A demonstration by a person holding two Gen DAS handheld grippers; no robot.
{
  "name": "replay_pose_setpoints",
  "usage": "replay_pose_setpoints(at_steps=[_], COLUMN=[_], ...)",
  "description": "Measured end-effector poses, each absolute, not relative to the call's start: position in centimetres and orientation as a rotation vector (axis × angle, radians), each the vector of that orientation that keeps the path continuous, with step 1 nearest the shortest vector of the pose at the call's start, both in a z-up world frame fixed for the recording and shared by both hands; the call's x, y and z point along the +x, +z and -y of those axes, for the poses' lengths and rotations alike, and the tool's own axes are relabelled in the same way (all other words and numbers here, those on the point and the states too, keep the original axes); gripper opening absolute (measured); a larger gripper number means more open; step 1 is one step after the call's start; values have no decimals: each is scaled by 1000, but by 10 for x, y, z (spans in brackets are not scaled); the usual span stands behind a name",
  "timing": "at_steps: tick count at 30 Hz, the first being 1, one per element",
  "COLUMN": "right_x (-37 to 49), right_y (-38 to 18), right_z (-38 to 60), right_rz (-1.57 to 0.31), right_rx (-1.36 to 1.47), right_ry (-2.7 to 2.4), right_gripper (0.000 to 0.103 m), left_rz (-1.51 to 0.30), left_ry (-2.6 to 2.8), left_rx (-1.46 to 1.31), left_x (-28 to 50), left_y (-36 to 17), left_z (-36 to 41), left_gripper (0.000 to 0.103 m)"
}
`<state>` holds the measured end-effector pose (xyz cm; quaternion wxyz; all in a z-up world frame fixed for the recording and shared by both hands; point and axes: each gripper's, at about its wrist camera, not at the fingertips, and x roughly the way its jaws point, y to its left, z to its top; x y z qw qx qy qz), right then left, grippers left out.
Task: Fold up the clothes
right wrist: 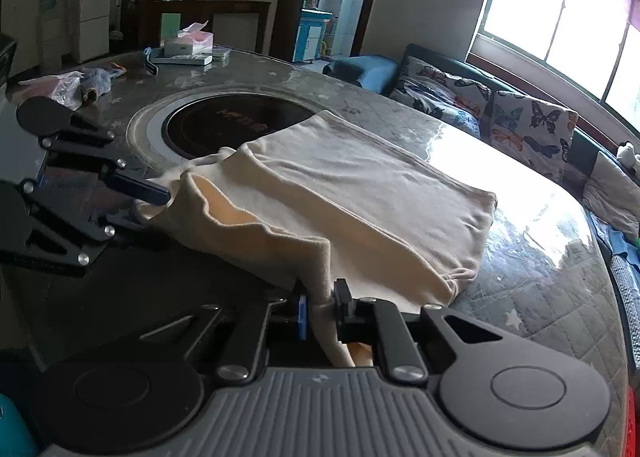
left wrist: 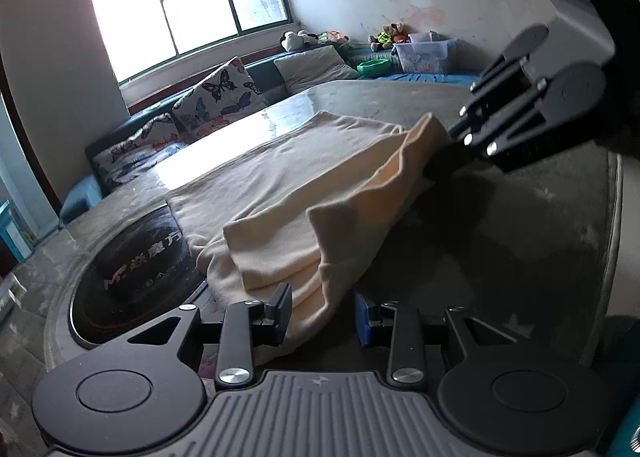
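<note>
A cream-coloured garment [left wrist: 288, 193] lies partly folded on the round table [left wrist: 520, 241]; it also shows in the right wrist view [right wrist: 360, 193]. My left gripper [left wrist: 322, 313] is open, its jaws wide apart, with a fold of the garment between them and lying against the left finger. My right gripper [right wrist: 320, 309] is shut on the garment's near edge and lifts it a little. The right gripper also shows in the left wrist view [left wrist: 444, 161], pinching the raised corner. The left gripper shows in the right wrist view [right wrist: 160, 193] at the cloth's left end.
A round black induction cooktop [right wrist: 224, 125] is set in the table's middle, partly under the garment. A tissue box [right wrist: 188, 43] and plastic bags [right wrist: 76, 85] lie at the far side. A sofa with butterfly cushions [left wrist: 216, 97] runs along the window wall.
</note>
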<state>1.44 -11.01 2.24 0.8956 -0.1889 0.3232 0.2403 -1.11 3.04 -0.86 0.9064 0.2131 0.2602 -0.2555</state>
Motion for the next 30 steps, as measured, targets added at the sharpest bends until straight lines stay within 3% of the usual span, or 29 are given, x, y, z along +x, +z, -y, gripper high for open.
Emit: replay_pose_setpoints(at_steps=[2, 5, 30], right_x=[14, 12, -109], right_y=[22, 23, 101], right_z=[110, 109, 127], right_rz=[-671, -666, -694], right_rx=[-389, -386, -414], right_ry=[492, 489, 697], right_gripper=[11, 10, 9], left_rz=[-532, -528, -449], left_ry=[-528, -531, -619], left_rx=[447, 438, 339], left_x=[-9, -8, -111], left_y=[-10, -10, 65], left_z=[-32, -35, -55], left_gripper=[16, 5, 5])
